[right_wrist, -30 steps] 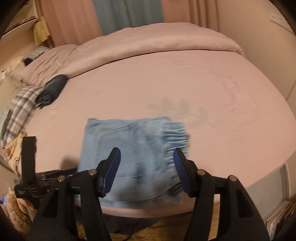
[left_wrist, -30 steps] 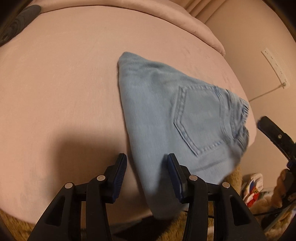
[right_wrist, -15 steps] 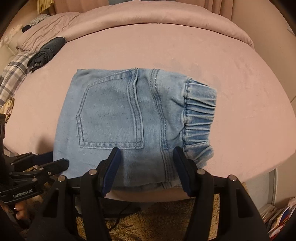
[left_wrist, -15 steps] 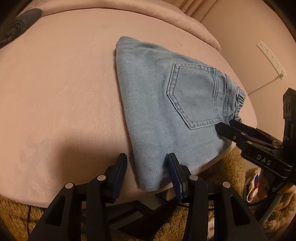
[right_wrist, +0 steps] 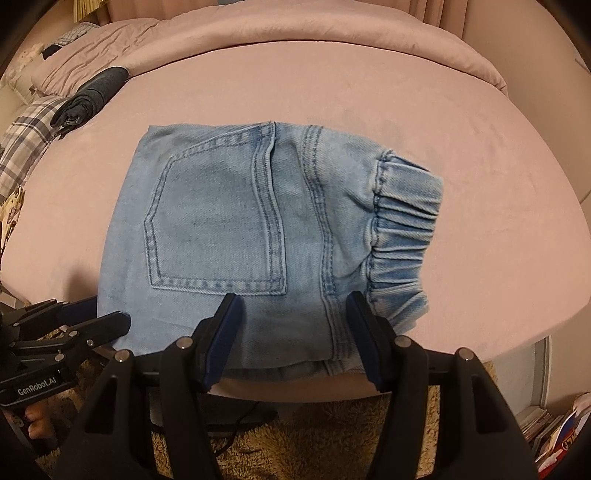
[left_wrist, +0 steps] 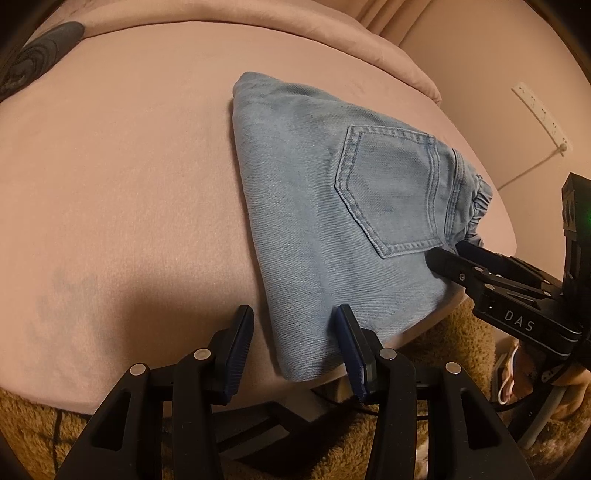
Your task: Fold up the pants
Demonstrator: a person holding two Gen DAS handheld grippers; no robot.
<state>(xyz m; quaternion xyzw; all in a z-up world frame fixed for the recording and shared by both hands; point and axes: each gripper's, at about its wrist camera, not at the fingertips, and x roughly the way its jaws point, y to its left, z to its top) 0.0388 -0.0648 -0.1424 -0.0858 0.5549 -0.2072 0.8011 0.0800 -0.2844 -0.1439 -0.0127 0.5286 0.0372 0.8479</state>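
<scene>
Though crowded along the bottom by black gripper arms, shows mostly a pink bed (right_wrist: 332, 85), with a duvet (right_wrist: 295, 33) of the same pink bunched along its far edge. Shows a shaggy brown rug (right_wrist: 295, 443) on the floor below the bed's near edge.

Finds the pants (right_wrist: 229, 206), light blue denim, folded into a compact packet at the bed's near edge, toward the near right corner in the left wrist view. Lies flat with the back pocket (right_wrist: 218, 218) facing up and the gathered elastic waistband (right_wrist: 402, 221) pointing toward the bed's right edge. Reaches the near edge of the bed with its lower hem.

Has the left gripper (left_wrist: 295, 317) tilted down over the packet's near left corner, jaws partly apart, one finger above bare sheet and the other above denim, clamping nothing. Has the right gripper (right_wrist: 291, 306) tilted down over the packet's near hem, between the pocket and the waistband, jaws likewise parted with denim beneath the gap and nothing pinched. Cannot tell whether either set of fingertips touches the cloth.

Leaves a plaid pillow (right_wrist: 22, 144) and a rolled dark garment (right_wrist: 92, 96) near the bed's far left corner, well apart from the pants. Shows a white power strip (left_wrist: 543, 110) on the wall beyond the right edge.
</scene>
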